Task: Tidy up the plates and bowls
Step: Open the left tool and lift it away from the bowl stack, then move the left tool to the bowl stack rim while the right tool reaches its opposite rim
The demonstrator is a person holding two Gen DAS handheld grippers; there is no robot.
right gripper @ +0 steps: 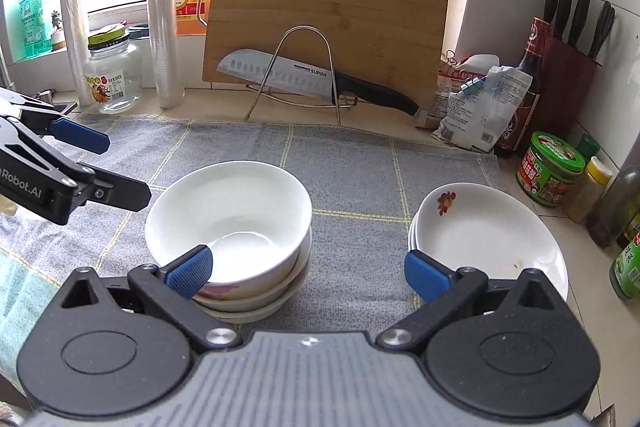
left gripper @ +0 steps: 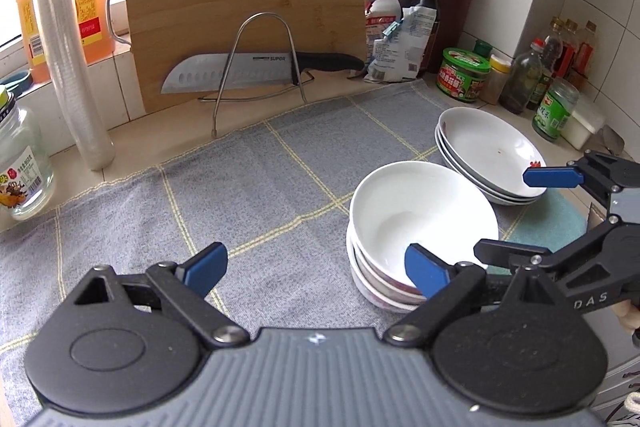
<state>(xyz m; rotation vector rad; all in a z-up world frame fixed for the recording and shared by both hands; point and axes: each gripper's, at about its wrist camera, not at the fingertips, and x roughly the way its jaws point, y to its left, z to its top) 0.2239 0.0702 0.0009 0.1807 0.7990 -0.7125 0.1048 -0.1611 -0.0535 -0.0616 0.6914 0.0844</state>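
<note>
A stack of white bowls (left gripper: 420,223) (right gripper: 228,215) sits on the grey checked cloth (left gripper: 240,187) (right gripper: 352,171). Right of it stands a stack of white plates (left gripper: 488,151) (right gripper: 488,239), the top one with a small red flower print. My left gripper (left gripper: 316,267) is open and empty, hovering above the cloth just left of the bowls; its right finger overlaps the bowl rim in view. It also shows in the right wrist view (right gripper: 104,167). My right gripper (right gripper: 308,271) is open and empty, above the gap between bowls and plates. It also shows in the left wrist view (left gripper: 532,215).
A bamboo cutting board (left gripper: 244,3) (right gripper: 328,15) and a knife (left gripper: 256,67) (right gripper: 312,79) lean on a wire rack at the back. Jars, sauce bottles (left gripper: 464,75) (right gripper: 548,171) and a knife block (right gripper: 572,83) crowd the right wall. A glass jar (right gripper: 112,71) and plastic rolls (left gripper: 68,59) stand left.
</note>
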